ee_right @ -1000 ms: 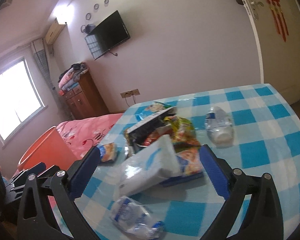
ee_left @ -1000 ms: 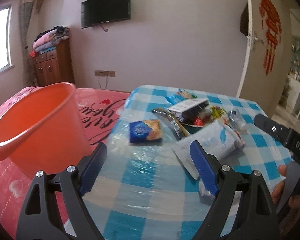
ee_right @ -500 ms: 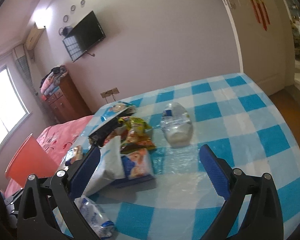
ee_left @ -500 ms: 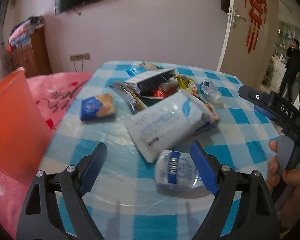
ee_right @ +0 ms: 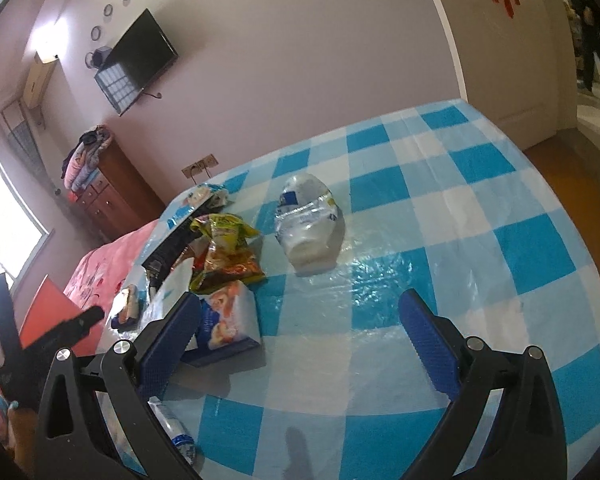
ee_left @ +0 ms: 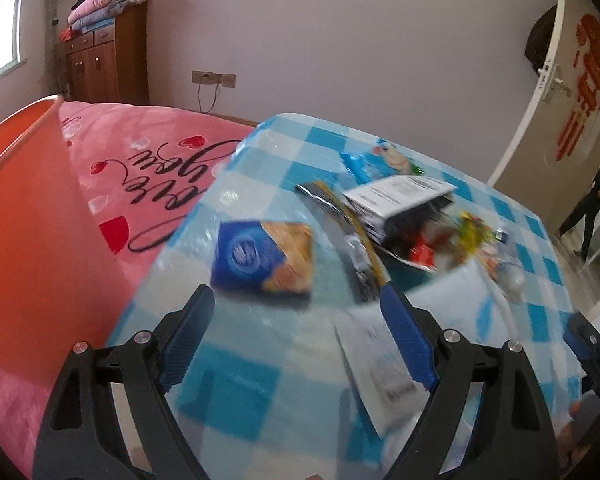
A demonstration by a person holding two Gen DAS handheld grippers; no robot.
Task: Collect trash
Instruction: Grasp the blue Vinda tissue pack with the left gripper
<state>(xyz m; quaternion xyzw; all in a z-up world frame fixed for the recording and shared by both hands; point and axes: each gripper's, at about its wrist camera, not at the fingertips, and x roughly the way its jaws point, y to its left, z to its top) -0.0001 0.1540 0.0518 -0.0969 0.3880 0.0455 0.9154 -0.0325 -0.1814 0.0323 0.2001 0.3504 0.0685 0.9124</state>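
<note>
Trash heaped on the blue-checked tablecloth (ee_right: 480, 216): blue biscuit packet (ee_left: 262, 260) nearest the bed-side edge, yellow snack bag (ee_right: 224, 236), opened carton (ee_left: 400, 200), white tissue pack (ee_left: 432, 320), crushed plastic bottle (ee_right: 306, 216) lying apart toward mid-table. Left gripper (ee_left: 296, 328) spread wide, empty, above the cloth just short of the biscuit packet; right gripper (ee_right: 300, 340) likewise agape, nothing held, beside the tissue pack. Orange bucket (ee_left: 24, 208) at far left, against the pink bedspread (ee_left: 148, 152).

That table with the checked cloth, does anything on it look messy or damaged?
Yes. Wrappers and an open box lie heaped at the table's left side, and a crushed plastic bottle lies on its side apart from them.
</note>
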